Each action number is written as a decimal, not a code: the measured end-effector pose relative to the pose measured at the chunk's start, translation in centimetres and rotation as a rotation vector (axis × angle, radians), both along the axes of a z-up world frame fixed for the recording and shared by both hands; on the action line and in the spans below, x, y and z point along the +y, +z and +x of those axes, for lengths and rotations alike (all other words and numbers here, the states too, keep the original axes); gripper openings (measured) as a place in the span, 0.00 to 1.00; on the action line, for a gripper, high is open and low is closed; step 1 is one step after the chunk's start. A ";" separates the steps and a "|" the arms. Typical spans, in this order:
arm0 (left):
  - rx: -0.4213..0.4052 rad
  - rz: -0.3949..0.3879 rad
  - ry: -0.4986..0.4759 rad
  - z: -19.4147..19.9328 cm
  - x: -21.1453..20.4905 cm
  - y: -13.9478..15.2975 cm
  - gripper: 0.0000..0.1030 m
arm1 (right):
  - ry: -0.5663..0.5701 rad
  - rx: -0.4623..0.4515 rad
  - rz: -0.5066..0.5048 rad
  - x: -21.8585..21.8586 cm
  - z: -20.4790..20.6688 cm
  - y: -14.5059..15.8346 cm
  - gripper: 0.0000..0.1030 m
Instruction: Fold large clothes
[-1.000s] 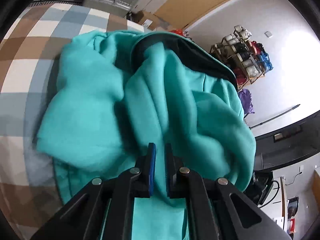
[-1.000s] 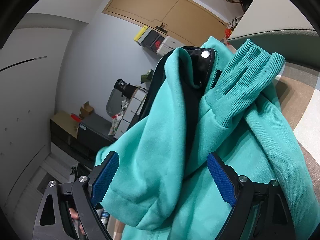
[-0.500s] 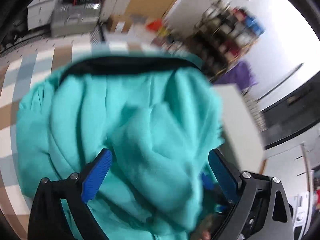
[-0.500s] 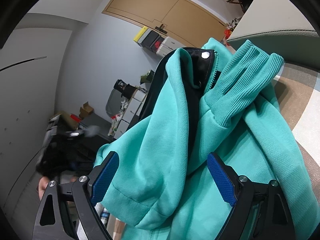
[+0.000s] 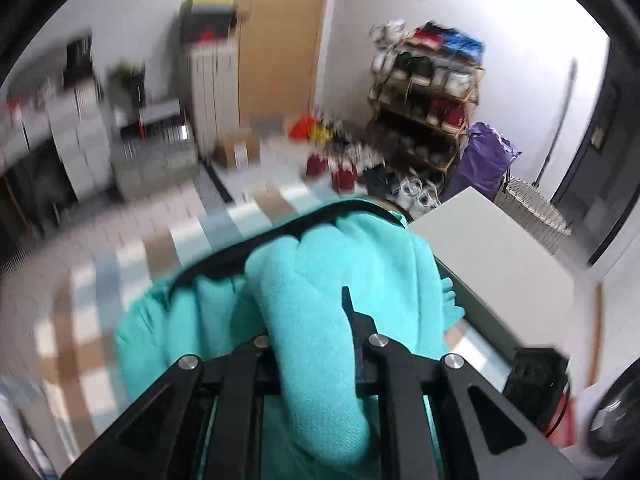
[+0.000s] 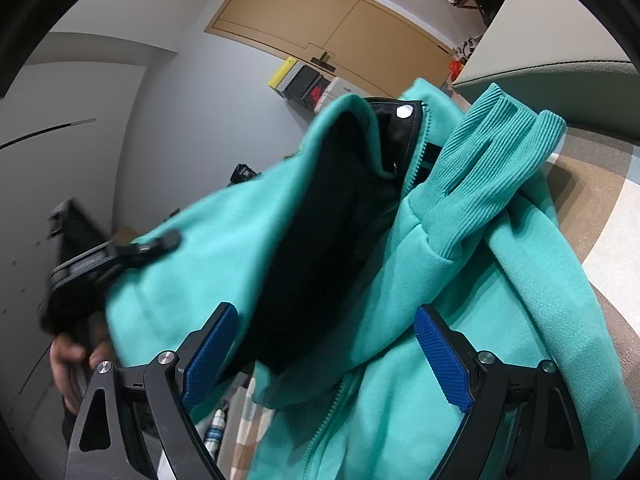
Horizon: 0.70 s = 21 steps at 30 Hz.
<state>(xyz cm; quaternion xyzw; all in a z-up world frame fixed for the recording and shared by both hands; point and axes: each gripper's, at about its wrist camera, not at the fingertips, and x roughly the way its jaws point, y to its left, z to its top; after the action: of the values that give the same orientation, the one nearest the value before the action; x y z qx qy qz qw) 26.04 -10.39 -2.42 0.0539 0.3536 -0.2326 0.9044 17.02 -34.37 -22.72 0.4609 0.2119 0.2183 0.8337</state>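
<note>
I take the teal jacket (image 6: pixel 460 280) as my landmark; it lies heaped on a table covered by a checked cloth (image 5: pixel 92 320) in brown, pale blue and white. My left gripper (image 5: pixel 316 344) has its jaws pressed together on a thick fold of the jacket, at the side nearest me — the fleece bulges out above and below the pinch. In the right wrist view that same gripper (image 6: pixel 116 256) holds the jacket's left panel raised, so the dark lining (image 6: pixel 328 240) faces the lens; I judge this lift is meant to open the front and spread the garment before folding. My right gripper (image 6: pixel 320 356) sits low in front of the jacket, its jaws spread wide and pressing on nothing, its blue pads (image 6: pixel 440 356) textured like fine mesh — ready, I think, to take the other edge. The outer fabric looks soft and brushed. The ribbed cuff (image 6: pixel 496 160) lies across the upper right of the jacket, beside the zip and a metal snap (image 6: pixel 403 111) at the collar.
</note>
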 end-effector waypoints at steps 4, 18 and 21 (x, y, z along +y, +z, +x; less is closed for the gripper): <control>0.065 0.033 -0.064 -1.9 -0.5 -7.4 0.09 | -0.003 -0.002 0.012 -0.4 -0.1 -0.3 0.88; 0.382 -0.551 -0.123 -5.1 10.8 -8.1 0.81 | 0.105 0.012 -0.287 1.7 0.1 8.5 0.89; 0.346 -0.574 -0.098 -8.1 10.9 -6.8 0.81 | 0.110 0.002 -0.612 6.0 0.7 13.7 0.89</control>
<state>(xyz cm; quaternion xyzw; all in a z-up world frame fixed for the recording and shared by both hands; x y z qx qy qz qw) 17.97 0.56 -9.23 -0.2264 0.4190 -0.3715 0.7970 17.72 -28.40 -9.00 0.1767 0.2931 0.1886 0.9205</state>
